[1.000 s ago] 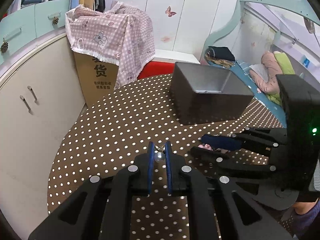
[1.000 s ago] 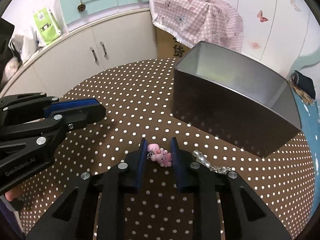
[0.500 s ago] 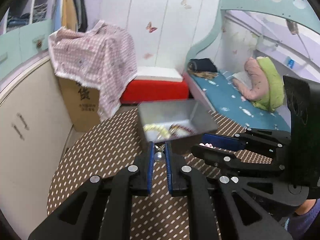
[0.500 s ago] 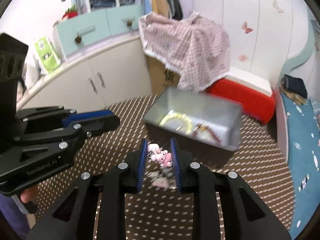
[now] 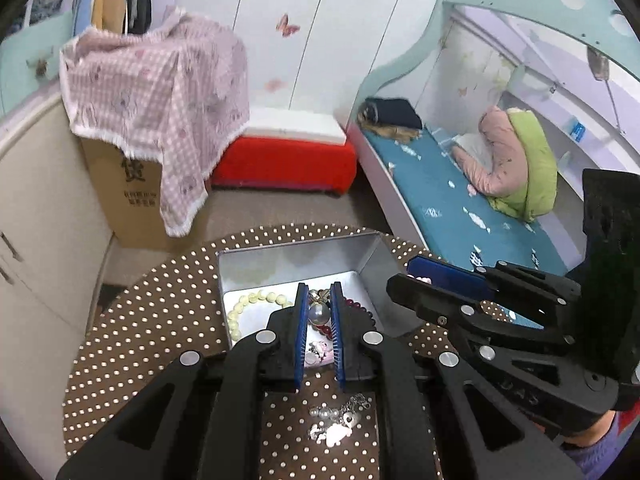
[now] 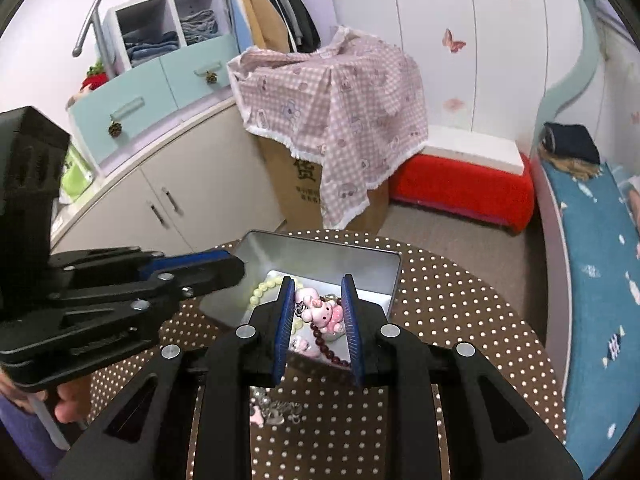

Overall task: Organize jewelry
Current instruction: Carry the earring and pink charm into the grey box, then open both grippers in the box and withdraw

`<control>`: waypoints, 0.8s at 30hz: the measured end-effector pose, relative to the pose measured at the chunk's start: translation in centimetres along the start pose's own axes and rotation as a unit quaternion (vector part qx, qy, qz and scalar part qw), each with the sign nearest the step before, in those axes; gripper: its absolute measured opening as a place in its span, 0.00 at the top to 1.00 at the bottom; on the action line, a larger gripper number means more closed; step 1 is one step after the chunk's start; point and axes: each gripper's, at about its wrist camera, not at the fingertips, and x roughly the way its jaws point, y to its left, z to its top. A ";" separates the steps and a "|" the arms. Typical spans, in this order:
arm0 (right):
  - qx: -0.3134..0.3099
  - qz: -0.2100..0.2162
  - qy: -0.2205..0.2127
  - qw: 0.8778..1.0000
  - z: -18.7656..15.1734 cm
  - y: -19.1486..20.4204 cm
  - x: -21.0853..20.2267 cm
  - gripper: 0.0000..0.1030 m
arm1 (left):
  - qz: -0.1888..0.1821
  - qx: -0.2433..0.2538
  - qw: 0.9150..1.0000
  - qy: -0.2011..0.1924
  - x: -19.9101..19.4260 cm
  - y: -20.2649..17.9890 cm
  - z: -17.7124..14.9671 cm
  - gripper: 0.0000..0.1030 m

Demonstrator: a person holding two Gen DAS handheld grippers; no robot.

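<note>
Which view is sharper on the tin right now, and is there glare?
Both views are sharp on the tin and fisheye-bent at the edges; left wrist shows mild sheen on the tin wall, right wrist a soft reflection, with no blown-out glare.

Your round table [image 5: 152, 320] wears a brown cloth with white polka dots. On it sits an open rectangular silver metal tin [image 5: 296, 260], and, nearer you, a small tangle of silver chain with pale beads and charms [image 5: 340, 420] lies on the cloth.

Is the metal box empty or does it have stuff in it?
It has stuff in it. The open box holds a pale bead bracelet and dark red beads on its floor.
</note>
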 end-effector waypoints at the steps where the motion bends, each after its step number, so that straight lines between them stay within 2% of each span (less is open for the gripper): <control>1: -0.001 0.000 0.004 1.000 0.0 -0.1 0.4 0.77 | 0.000 -0.002 1.000 0.005 0.4 0.0 0.0 0.91; 10: 0.002 0.006 0.029 1.000 -0.7 -0.4 2.6 0.77 | -0.006 -0.030 0.999 0.033 2.6 0.8 -0.6 0.90; 24: 0.008 0.005 0.037 0.999 -1.0 -0.4 3.2 0.77 | 0.000 -0.029 0.999 0.034 2.3 0.5 -1.1 0.90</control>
